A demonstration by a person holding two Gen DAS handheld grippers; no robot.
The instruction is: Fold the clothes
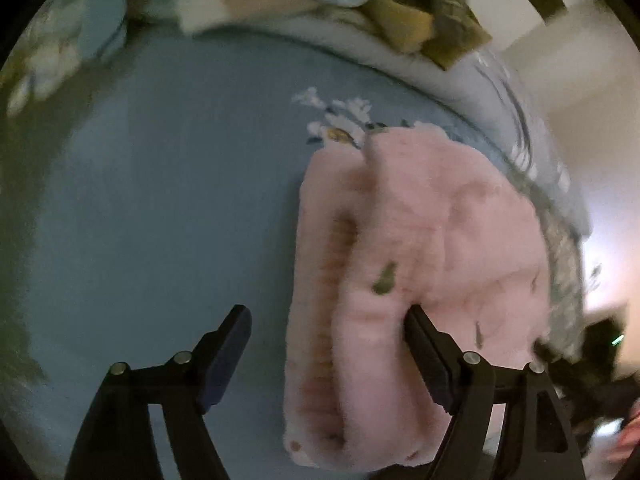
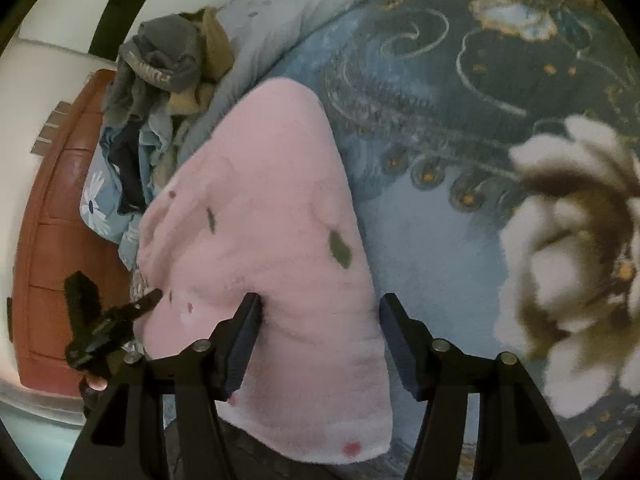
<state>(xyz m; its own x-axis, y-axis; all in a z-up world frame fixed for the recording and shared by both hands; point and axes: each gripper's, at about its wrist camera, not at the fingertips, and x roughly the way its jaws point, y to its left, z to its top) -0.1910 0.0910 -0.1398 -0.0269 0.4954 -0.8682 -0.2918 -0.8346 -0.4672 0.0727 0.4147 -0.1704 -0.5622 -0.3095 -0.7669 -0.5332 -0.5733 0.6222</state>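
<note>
the left gripper [image 1: 326, 350] is spread wide with nothing between its fingers, and the right gripper [image 2: 320, 338] is likewise parted; neither pinches cloth. just past both lies the fuzzy pink garment with small dark green leaf marks [image 2: 260, 260], partly folded into a thick bundle on the blue floral bedspread [image 1: 168, 200]. in the left wrist view the garment sits toward that gripper's right finger, whose tip touches or overlaps the near edge, while the left finger hangs over bare bedspread. in the right wrist view the garment's near end fills the gap between the fingers, so the right gripper looks better lined up for a pinch. the bundle's long axis runs away from both grippers, near end broad, far end narrowing. beyond it, at the far side of the bed, a heap of unfolded grey, tan and pale blue clothes [image 2: 168, 64] waits, well apart from the pink piece.
</note>
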